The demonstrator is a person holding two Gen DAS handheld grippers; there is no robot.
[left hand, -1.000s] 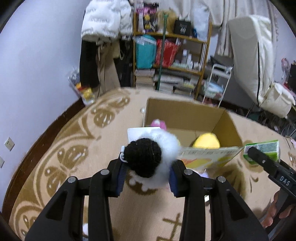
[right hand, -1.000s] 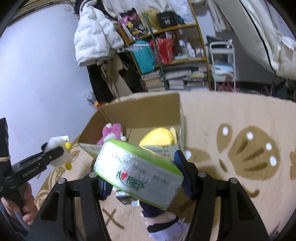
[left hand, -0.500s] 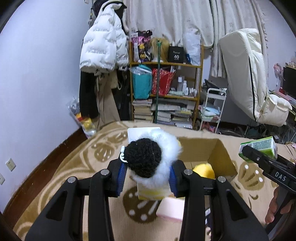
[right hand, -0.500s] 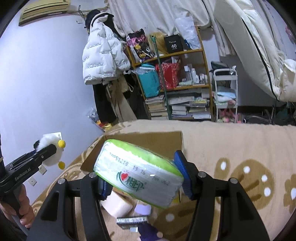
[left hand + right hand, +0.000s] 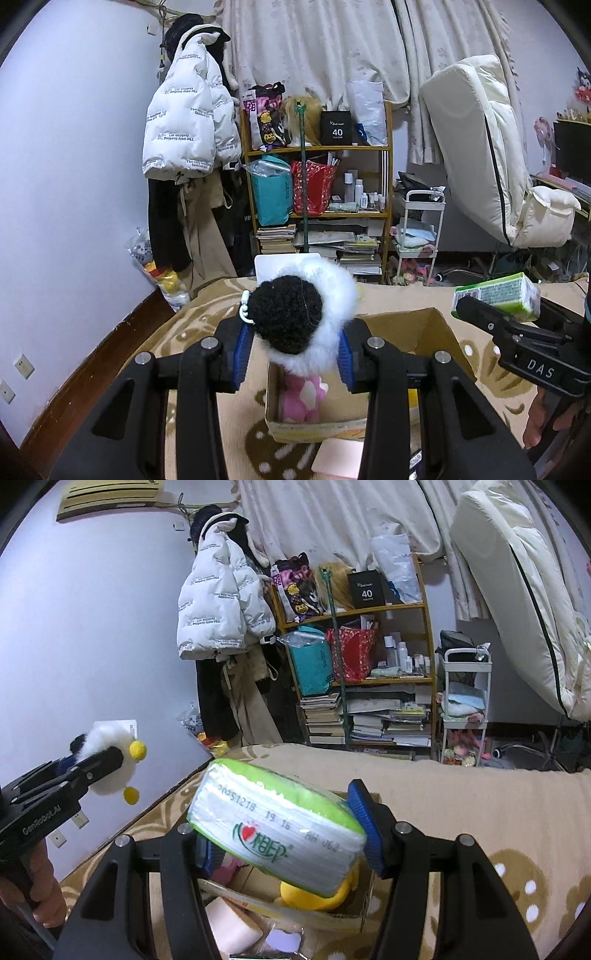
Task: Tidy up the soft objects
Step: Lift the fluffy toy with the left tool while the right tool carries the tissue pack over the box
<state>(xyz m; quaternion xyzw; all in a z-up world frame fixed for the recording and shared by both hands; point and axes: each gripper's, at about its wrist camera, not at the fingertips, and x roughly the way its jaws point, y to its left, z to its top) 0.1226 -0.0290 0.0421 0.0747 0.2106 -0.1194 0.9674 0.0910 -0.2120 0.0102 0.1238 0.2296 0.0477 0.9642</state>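
My left gripper (image 5: 293, 354) is shut on a fluffy white and black plush toy (image 5: 295, 314) with yellow pompoms, held in the air above the open cardboard box (image 5: 439, 332). It also shows in the right wrist view (image 5: 107, 760). My right gripper (image 5: 284, 842) is shut on a green and white tissue pack (image 5: 277, 830), held above the same box (image 5: 362, 904). The pack also shows in the left wrist view (image 5: 498, 295). A pink plush (image 5: 301, 398) and a yellow plush (image 5: 314, 897) lie inside the box.
A pink block (image 5: 232, 930) lies on the patterned beige rug (image 5: 480, 812) beside the box. A wooden shelf (image 5: 317, 199) full of books and bags, hanging coats (image 5: 184, 140), a white cart (image 5: 417, 229) and a leaning mattress (image 5: 487, 147) stand at the back.
Both grippers have risen with their loads and tilted up; the box now sits lower in both views and more of the room's back wall shows.
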